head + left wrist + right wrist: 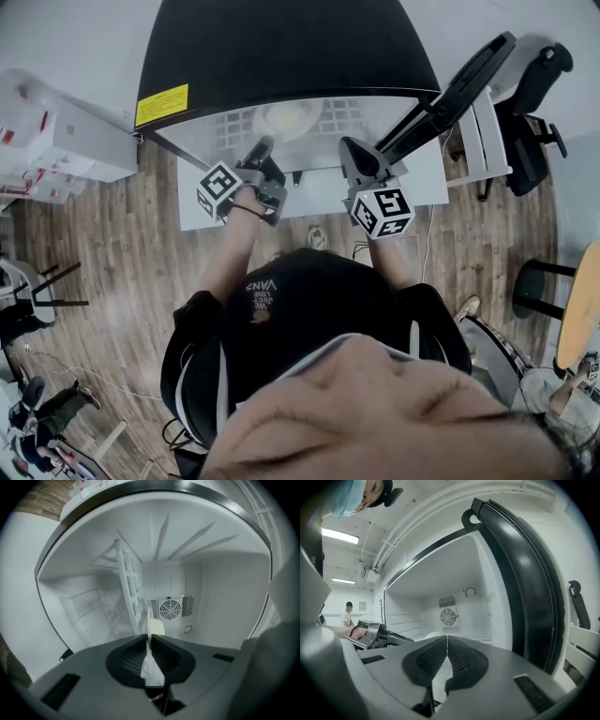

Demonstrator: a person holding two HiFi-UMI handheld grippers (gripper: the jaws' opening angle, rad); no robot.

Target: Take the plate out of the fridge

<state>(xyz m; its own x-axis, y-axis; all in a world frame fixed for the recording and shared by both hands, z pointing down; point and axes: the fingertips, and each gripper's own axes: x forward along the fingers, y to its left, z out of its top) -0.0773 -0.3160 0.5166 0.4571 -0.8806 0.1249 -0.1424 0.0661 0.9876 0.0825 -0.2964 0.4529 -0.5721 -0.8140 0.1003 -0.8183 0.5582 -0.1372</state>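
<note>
Grasp in hand: left claw (149, 636) pinched the plate (157, 627) inside the fridge (225, 597), right claw (446, 637) pressed together, empty; level withdrawal judged next.

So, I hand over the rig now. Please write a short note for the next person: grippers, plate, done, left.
Left gripper: shut on the rim of the plate, reaching into the fridge.
Right gripper: shut, empty, before the open fridge, near its door.
Plate: inside the fridge on the wire shelf.
Done: door open, plate gripped.
Left: draw the plate out, likely level and slowly.
</note>
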